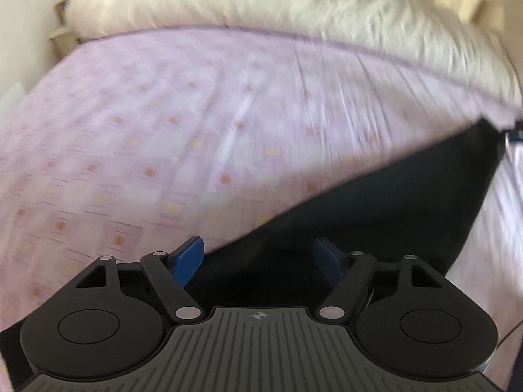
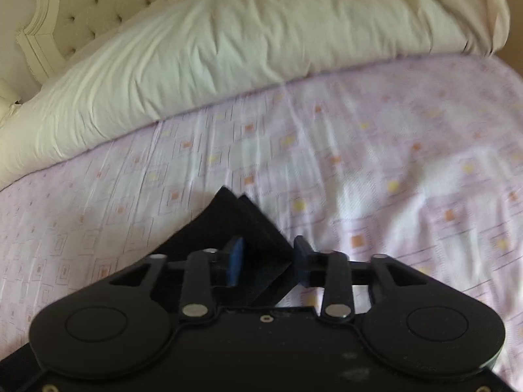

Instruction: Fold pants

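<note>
Left wrist view: your left hand-held gripper [image 1: 258, 261] stands with its jaws spread wide. The dark pants [image 1: 376, 215] lie under and ahead of it, running away to its right across the lilac patterned bed sheet [image 1: 163, 130]; cloth sits in the gap, but neither blue pad [image 1: 188, 259] presses on it.

Right wrist view: your right hand-held gripper [image 2: 266, 258] is partly spread. A layered corner of the pants [image 2: 248, 228], with two edges stacked, lies between its jaws and pokes out just ahead of them. The right pad appears to touch the cloth, the left pad stands a little off, so this reads as a loose hold at best, not a pinch.

A cream duvet [image 2: 228, 49] is bunched well ahead of both grippers, against the tufted headboard [image 2: 81, 3].

Progress, as a judgement: the doubled edges suggest at least one fold is already laid, and both grippers look to be letting go. How many folds remain cannot be told, since most of the garment is hidden beneath the grippers.
</note>
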Demonstrator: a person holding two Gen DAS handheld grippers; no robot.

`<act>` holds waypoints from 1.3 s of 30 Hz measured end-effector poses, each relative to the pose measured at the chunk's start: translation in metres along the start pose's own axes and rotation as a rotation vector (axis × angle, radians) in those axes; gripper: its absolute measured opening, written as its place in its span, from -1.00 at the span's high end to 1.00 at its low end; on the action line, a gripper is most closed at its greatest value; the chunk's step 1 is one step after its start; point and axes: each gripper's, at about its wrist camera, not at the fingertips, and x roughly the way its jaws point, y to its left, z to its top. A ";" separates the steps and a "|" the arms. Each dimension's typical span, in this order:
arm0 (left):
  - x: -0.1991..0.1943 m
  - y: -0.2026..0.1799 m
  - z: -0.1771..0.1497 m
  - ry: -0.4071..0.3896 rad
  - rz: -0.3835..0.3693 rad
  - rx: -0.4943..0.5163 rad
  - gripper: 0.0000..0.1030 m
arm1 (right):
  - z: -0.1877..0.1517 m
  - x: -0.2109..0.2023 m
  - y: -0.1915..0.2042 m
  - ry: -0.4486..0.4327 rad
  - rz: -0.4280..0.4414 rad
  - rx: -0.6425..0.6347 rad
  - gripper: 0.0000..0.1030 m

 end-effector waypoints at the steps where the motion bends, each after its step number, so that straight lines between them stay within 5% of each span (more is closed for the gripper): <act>1: -0.010 0.002 0.002 -0.025 0.017 0.002 -0.42 | 0.000 -0.007 0.002 -0.019 -0.002 -0.022 0.25; 4: -0.032 0.005 0.003 -0.060 0.064 0.001 -0.42 | -0.004 -0.035 0.009 -0.064 0.016 -0.060 0.24; 11: -0.064 0.012 -0.041 -0.052 0.093 -0.105 -0.42 | -0.037 -0.105 0.055 -0.097 0.252 -0.191 0.24; 26: -0.049 0.083 -0.138 0.109 0.157 -0.243 -0.42 | -0.218 -0.195 0.222 0.137 0.746 -0.583 0.21; 30: -0.056 0.104 -0.142 0.078 0.078 -0.308 -0.41 | -0.259 -0.198 0.266 0.197 0.803 -0.657 0.19; 39: -0.054 0.102 -0.138 0.093 0.057 -0.231 -0.41 | -0.296 -0.165 0.325 0.261 0.782 -0.731 0.18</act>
